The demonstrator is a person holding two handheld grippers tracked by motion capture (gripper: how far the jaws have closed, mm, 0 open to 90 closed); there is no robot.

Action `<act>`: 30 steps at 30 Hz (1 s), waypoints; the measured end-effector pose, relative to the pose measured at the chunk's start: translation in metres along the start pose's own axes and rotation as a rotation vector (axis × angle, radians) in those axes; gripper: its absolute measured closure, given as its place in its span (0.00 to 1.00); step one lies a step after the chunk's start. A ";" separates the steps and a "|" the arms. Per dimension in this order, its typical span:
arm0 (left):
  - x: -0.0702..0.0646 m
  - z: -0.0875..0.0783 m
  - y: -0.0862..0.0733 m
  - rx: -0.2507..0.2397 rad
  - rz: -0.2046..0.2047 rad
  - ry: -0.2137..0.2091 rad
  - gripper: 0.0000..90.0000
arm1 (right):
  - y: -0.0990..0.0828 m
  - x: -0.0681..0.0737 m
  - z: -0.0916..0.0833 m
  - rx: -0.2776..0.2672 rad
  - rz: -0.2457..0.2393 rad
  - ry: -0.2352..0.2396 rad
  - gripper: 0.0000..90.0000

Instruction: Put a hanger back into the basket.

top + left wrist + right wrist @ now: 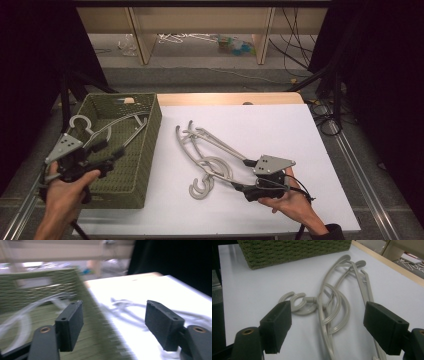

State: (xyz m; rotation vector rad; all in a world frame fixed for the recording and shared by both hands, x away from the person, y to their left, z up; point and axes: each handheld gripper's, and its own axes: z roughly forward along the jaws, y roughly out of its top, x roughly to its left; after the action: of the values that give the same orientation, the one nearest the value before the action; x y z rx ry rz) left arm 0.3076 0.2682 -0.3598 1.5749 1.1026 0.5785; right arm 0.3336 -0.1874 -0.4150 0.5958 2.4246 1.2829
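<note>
Two grey plastic hangers (210,150) lie overlapped on the white table (280,125), hooks toward the front. My right gripper (241,175) stands open at their near ends. In the right gripper view the hangers (332,305) run down between the wide jaws of the right gripper (327,325), and neither pad touches them. A green woven basket (150,145) sits at the left with another grey hanger (107,127) inside. My left gripper (110,150) hovers open over the basket's front part. Nothing sits between the jaws of the left gripper (113,325), which face the blurred basket (37,290).
The table's far edge shows bare wood (225,98). Beyond it stand wooden shelf legs (142,40) and floor clutter (235,45). Black curtains hang on both sides, and cables (325,115) trail at the right. White table surface lies free to the right of the hangers.
</note>
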 end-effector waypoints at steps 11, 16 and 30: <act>-0.069 0.026 -0.054 0.025 0.148 -0.145 0.24 | 0.000 0.000 -0.001 -0.006 0.007 -0.004 0.26; -0.080 0.034 -0.072 0.045 0.130 -0.184 0.17 | -0.001 0.001 -0.002 0.003 0.007 0.000 0.26; -0.100 0.041 -0.094 0.057 0.185 -0.264 0.17 | -0.010 -0.002 0.007 0.053 0.059 0.019 0.25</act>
State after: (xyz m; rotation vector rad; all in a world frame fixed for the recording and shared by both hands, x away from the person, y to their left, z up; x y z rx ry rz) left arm 0.2630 0.1603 -0.4429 1.7585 0.7874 0.4475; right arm 0.3365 -0.1886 -0.4271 0.6774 2.4805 1.2568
